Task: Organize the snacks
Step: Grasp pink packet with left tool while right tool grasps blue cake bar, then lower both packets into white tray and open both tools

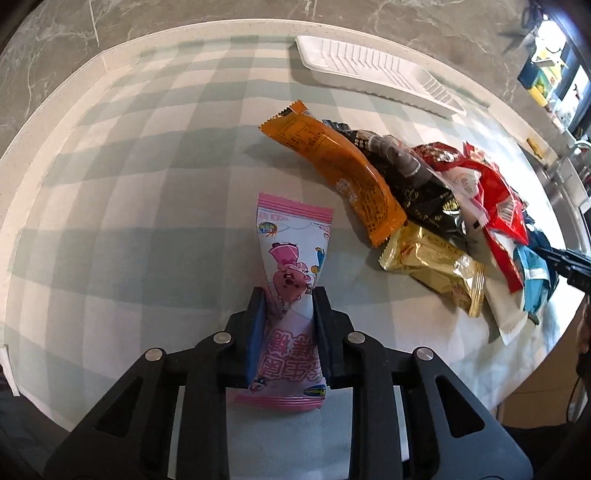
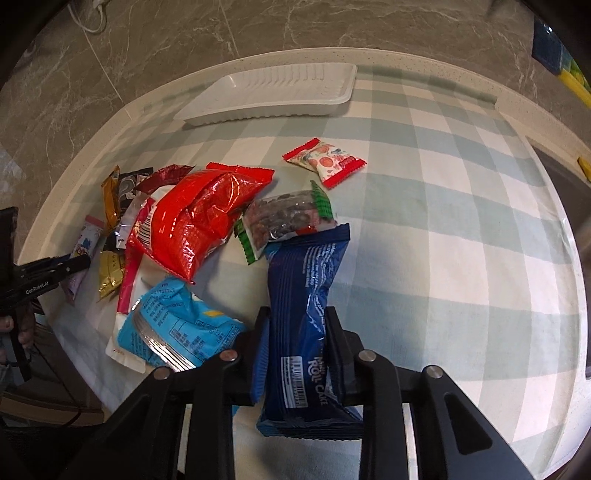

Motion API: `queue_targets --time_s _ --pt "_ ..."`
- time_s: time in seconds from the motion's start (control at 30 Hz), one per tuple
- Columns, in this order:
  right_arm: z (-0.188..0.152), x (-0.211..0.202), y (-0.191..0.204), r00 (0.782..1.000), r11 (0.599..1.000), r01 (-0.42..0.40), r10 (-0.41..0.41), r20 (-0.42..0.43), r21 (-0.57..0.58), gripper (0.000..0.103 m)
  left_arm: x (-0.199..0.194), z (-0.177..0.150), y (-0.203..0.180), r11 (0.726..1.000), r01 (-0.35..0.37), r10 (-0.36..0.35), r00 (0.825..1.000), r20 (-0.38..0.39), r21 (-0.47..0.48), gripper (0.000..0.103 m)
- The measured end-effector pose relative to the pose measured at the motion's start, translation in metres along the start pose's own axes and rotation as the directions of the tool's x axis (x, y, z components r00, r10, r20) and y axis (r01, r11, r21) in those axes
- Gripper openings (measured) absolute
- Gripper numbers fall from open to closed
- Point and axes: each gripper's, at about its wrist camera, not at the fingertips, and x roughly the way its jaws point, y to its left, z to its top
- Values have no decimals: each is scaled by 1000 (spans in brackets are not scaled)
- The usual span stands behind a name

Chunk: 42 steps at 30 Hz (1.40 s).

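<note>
Tongs on the left (image 1: 290,295) pinch a pink snack packet (image 1: 291,280); right tongs (image 2: 297,314) clamp a blue roll-cake packet (image 2: 306,295) over the checked bench (image 2: 461,258), beside the snack pile (image 2: 192,221).

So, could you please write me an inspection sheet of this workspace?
Surface: checked cloth on a pale table.
Job's things: white tray empty at the far edge; snack pile loose on the cloth.
Clutter: nothing seen.
Grippers: left gripper shut on the pink packet; right gripper shut on the blue cake packet.
Cables: white cable on the floor.
Surroundings: marbled grey floor.
</note>
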Motion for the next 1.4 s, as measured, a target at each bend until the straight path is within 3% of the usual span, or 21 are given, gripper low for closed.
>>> queue_targets --time_s 0.23,0.57,0.67,0.87,1.17,1.4 --pt "-2 -11 -18 996 991 -90 88 19 95 29 -20 6 -5 998 59 -59 998 20 -4 20" --pt "15 -28 -42 970 944 -242 232 70 226 30 -54 53 -18 989 146 -147 986 83 10 20" --pt "25 -30 -50 954 915 -299 283 97 271 29 -59 73 -22 984 179 -180 979 99 21 20" --pt "55 -34 -63 898 827 -439 395 192 352 29 -55 121 -34 969 241 -245 964 105 50 20" --pt "122 -12 -58 904 843 -423 369 215 331 29 -14 213 -55 944 320 -325 944 60 80 20" --pt "180 22 -57 905 836 -423 374 202 349 29 42 285 -74 945 314 -316 949 2 94 20"
